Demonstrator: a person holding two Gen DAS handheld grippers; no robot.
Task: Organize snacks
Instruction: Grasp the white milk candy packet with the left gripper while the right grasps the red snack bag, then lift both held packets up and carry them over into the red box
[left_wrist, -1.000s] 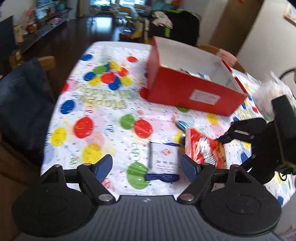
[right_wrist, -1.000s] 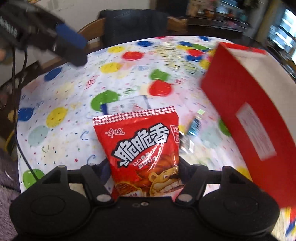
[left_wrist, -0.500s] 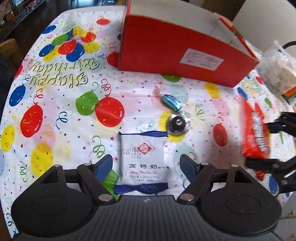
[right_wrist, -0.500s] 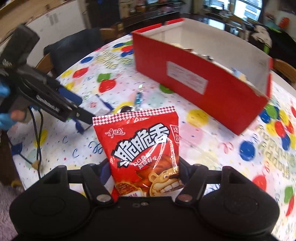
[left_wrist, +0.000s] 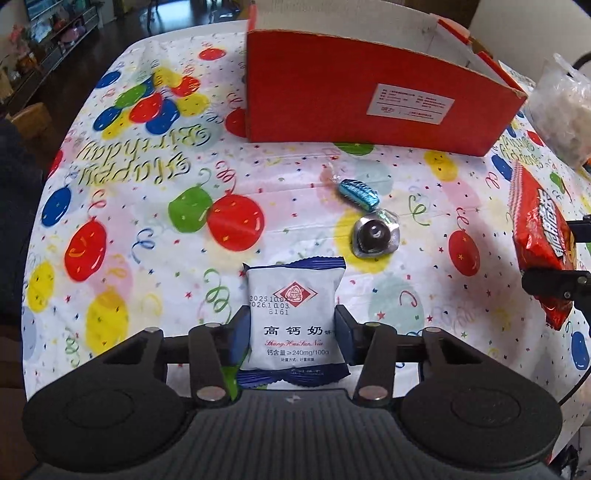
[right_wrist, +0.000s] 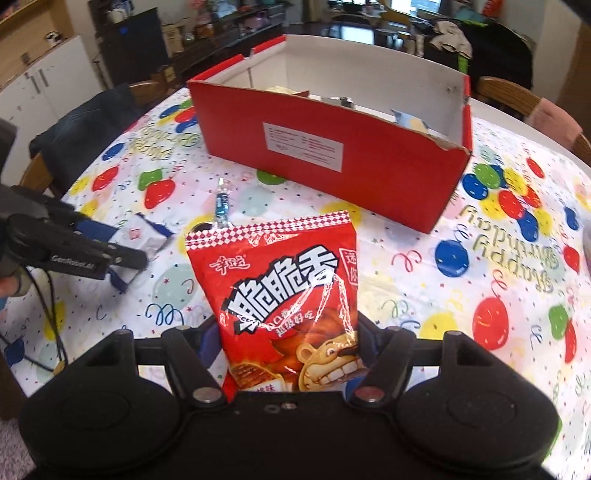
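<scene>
My left claw (left_wrist: 291, 328) is closing on the white-and-blue biscuit packet (left_wrist: 293, 314) lying on the bench (left_wrist: 147, 206), pads against its sides. My right claw (right_wrist: 286, 343) grips the red snack bag (right_wrist: 284, 295), raised before the red box (right_wrist: 332, 155).

A home dining room — balloon-print birthday tablecloth (left_wrist: 155, 236), wooden chairs (right_wrist: 506, 92), cluttered shelves (right_wrist: 221, 26) far behind.
</scene>
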